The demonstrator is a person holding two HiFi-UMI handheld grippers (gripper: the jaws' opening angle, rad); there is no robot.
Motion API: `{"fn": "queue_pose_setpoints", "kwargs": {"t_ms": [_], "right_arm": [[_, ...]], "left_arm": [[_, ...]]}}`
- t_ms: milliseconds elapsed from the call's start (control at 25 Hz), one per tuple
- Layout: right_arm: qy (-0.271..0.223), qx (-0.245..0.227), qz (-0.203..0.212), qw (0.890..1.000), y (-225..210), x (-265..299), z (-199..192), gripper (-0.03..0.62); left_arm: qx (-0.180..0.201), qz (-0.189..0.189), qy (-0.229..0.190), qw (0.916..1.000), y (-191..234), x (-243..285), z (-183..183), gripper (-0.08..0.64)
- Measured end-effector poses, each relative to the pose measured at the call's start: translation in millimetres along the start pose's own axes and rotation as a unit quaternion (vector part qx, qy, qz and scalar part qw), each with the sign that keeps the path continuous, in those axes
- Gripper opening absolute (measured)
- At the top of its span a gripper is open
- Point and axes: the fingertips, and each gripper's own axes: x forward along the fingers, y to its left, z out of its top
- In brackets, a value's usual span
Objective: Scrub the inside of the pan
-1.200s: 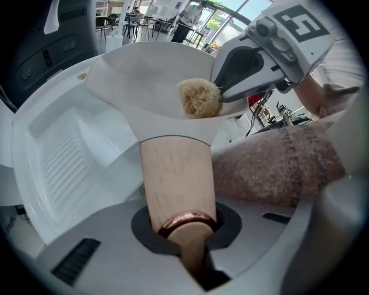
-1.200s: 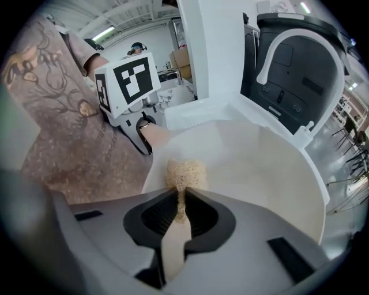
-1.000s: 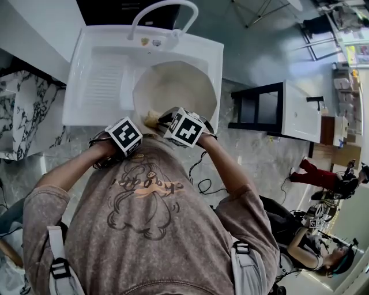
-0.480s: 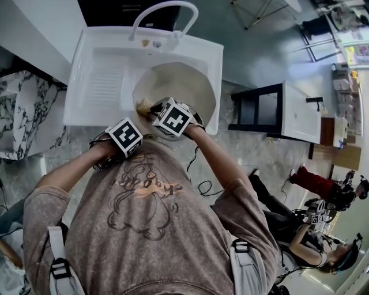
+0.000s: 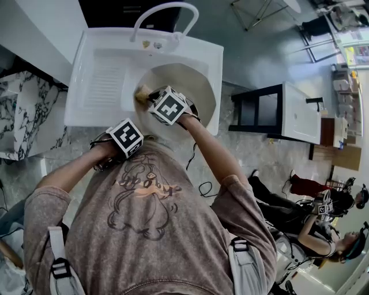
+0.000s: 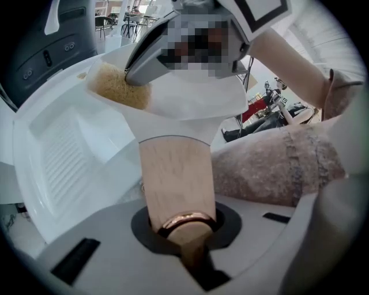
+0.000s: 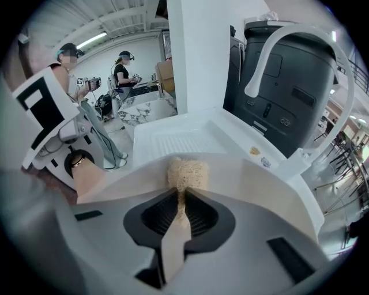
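The pan lies tilted in the sink, in the basin on the side away from the sink's ribbed board, with its handle reaching out over the sink's near rim. The left gripper has its jaws clamped on that wooden handle, just behind the copper ring. The right gripper has its jaws pinched narrow on a sponge, whose free end presses on the pan's pale inner wall, on the part nearest the sink's ribbed board.

The step in hand looks like the scrubbing itself. To do it well:

- Hold the handle firm with the left gripper, so the tilted pan does not roll or slide in the sink.
- Press through the sponge only. Its grip is thin, and hard sideways strokes could pull it out of the jaws.
- Work in overlapping arcs from this wall across the floor to the wall under the sink's faucet.
- Do not let the jaw tips scrape the coating.
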Motion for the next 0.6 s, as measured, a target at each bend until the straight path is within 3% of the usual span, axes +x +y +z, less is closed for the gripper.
{"fn": "queue_pose_setpoints", "kwargs": {"t_ms": [600], "right_arm": [[0.016, 0.001, -0.081, 0.997, -54, 21, -10, 0.051]], "left_arm": [[-0.002, -0.001, 0.001, 1.0, 4, 1, -2, 0.038]]}}
